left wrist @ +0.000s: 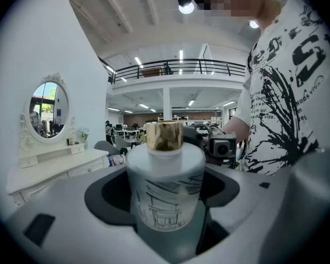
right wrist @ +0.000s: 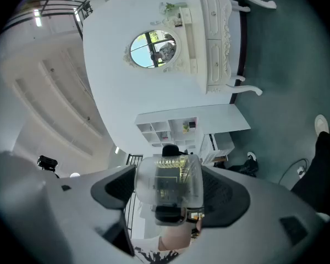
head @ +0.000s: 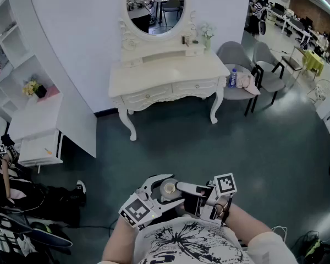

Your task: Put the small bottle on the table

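White small bottle (left wrist: 165, 199), clasped between left claw (left wrist: 165, 175), right claw (right wrist: 169, 187)

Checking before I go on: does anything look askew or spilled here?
The clear bottle in the right gripper looks held on its side, lying level rather than upright. The white bottle in the left gripper stands upright. No spill shows.

A small cylindrical bottle (left wrist: 165, 188) of frosted white glass, printed with a black line drawing of buildings and closed with a gold cap, stands upright in the air, close before the person's chest; it is clasped between the jaws of both the left gripper (left wrist: 165, 172) and the right gripper (right wrist: 169, 186); the white carved dressing table (head: 154, 77) with curved legs stands well apart from it.
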Action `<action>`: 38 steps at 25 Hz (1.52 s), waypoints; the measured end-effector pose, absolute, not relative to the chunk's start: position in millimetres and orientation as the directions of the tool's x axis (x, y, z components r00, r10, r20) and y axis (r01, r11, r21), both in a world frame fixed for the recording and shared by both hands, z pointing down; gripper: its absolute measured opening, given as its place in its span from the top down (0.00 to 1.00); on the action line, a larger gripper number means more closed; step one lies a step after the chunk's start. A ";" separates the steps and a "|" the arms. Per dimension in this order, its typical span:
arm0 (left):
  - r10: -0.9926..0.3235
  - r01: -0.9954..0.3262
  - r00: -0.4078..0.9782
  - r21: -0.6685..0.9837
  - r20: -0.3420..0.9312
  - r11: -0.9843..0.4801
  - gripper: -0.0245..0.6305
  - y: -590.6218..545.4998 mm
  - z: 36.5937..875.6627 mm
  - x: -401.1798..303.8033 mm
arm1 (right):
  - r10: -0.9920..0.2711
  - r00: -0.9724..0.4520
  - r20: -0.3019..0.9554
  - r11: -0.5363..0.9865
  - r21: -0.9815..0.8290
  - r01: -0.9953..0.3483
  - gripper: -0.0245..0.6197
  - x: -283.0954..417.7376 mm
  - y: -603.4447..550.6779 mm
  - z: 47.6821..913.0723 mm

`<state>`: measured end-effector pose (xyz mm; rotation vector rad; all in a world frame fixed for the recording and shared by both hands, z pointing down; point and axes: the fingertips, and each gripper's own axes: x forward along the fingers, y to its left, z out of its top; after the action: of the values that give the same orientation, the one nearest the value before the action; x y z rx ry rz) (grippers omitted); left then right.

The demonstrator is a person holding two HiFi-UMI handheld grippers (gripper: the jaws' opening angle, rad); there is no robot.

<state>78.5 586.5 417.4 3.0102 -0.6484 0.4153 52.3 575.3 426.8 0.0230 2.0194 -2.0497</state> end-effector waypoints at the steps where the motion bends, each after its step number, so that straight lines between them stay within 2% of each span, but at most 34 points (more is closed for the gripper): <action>1: -0.399 -0.408 0.877 -0.023 0.267 -0.913 0.43 585.6 417.5 77.4 | -0.175 -0.965 -0.195 0.001 -0.980 0.198 0.39 51.2 574.6 427.2; 22: -0.382 -0.401 0.878 0.006 0.288 -0.916 0.43 563.6 426.8 83.0 | -0.183 -0.967 -0.177 -0.032 -0.982 0.186 0.39 56.4 553.3 435.7; 29: -0.341 -0.360 0.897 0.015 0.280 -0.933 0.43 498.9 434.1 74.9 | -0.224 -0.962 -0.158 -0.018 -0.986 0.166 0.39 49.2 487.1 444.4; 38: -0.294 -0.305 0.917 0.000 0.271 -0.952 0.43 373.8 429.6 30.1 | -0.280 -0.947 -0.157 0.004 -0.987 0.163 0.39 4.8 360.5 438.4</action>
<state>30.1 373.8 429.6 3.0339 -0.4741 0.4191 4.8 360.5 438.4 -0.1216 1.9773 -2.0154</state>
